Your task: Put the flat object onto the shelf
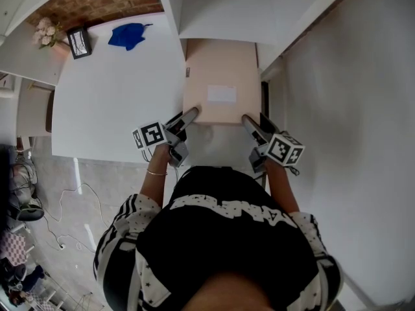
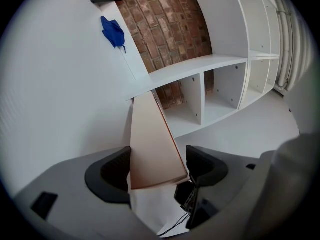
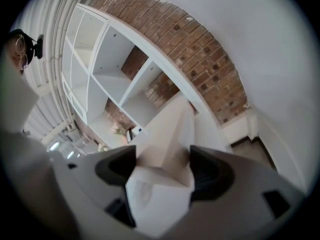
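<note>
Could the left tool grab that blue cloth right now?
Probably not yet: the left tool is shut on a corner of the flat beige box, shared with the right tool. Bare table lies between it and the blue cloth, so nothing else blocks it.

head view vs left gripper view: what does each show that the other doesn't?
Head view only: the right tool on the flat box, the white label on its top, and the flowers.
Left gripper view only: the shelf's open compartments, seen from the side.
Both: the left tool shut on the flat box's near edge, the blue cloth and the black frame.
</note>
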Tool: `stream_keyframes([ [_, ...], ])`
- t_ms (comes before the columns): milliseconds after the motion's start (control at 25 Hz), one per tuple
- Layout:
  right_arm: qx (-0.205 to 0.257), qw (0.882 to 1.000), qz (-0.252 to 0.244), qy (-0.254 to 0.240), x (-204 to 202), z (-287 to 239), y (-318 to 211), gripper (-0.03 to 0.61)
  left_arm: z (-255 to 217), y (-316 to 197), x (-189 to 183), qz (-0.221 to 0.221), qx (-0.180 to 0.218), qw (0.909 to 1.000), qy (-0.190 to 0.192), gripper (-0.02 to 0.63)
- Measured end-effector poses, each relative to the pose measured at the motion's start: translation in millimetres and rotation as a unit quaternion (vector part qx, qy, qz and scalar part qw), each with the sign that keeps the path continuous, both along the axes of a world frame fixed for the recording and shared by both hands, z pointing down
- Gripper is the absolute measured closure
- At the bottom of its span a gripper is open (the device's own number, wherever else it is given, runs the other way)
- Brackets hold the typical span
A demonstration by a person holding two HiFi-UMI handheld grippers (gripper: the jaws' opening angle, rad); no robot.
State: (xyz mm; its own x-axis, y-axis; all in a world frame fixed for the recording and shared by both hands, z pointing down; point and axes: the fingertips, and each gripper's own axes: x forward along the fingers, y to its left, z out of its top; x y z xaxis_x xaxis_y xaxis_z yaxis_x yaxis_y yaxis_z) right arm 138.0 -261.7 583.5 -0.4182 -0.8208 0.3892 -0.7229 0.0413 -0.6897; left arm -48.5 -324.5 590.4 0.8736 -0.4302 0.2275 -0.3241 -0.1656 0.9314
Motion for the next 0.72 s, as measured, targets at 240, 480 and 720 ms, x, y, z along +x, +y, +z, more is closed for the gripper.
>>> stream_keyframes([
  [240, 0.004, 1.000, 0.002, -0.002, 3, -1, -13, 0.224, 0, 0, 0, -0.007, -0.004, 1.0000, 0.005, 0.242],
  [480, 0.006, 1.000, 0.004, -0.002, 6, -2, -26, 0.225, 0, -8, 2, -0.009, -0.001, 1.0000, 0.003, 0.242],
  [720, 0.005, 1.000, 0.011, -0.012, 3, -7, -39, 0.225, -4, -21, 5, -0.003, 0.008, 1.0000, -0.005, 0.242],
])
